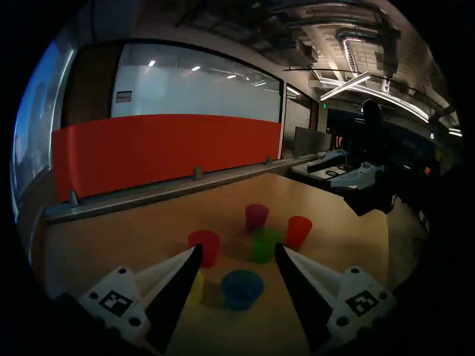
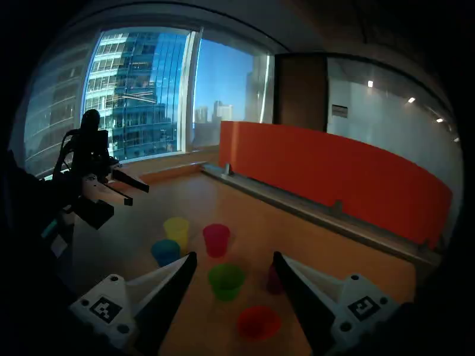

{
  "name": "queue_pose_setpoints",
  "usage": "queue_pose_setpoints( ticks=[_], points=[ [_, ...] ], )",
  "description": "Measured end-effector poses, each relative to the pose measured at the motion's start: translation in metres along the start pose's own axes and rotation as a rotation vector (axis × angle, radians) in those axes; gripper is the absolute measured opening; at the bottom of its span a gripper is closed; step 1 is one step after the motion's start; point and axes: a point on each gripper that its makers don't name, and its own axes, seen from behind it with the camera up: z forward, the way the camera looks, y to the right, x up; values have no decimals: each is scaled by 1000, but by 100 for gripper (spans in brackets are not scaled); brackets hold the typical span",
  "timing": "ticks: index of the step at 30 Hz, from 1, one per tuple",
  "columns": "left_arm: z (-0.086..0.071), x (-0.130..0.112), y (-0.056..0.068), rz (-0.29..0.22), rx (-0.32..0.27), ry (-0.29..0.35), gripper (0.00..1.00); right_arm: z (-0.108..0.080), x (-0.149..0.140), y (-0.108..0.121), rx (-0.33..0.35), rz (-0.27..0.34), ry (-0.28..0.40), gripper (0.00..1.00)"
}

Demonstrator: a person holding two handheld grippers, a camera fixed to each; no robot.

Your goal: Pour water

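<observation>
Left gripper (image 1: 237,249) and right gripper (image 2: 234,256) are both released, jaws spread, grasping nothing. The green cup (image 1: 265,243), blue cup (image 1: 242,289) and red cup (image 1: 204,246) stand upright, apart, on the wooden worktop (image 1: 119,237).

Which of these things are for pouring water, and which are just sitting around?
For the job: red cup, purple cup, green cup, orange cup, blue cup, yellow cup, left hand-held gripper and right hand-held gripper, both open.

Just around: orange screen, window, ceiling lights.
</observation>
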Motion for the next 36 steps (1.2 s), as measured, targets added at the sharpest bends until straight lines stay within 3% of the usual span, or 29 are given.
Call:
queue_pose_setpoints(
  ticks=[17, 29, 36],
  points=[
    [27, -61, 14, 66, -26, -136, 89, 35, -36, 2, 31, -14, -95, 99],
    [42, -100, 13, 105, -20, -224, 90, 51, -52, 2, 43, -21, -139, 99],
    [50, -118, 8, 88, -24, -273, 89, 59, -63, 3, 45, -23, -178, 99]
  ],
)
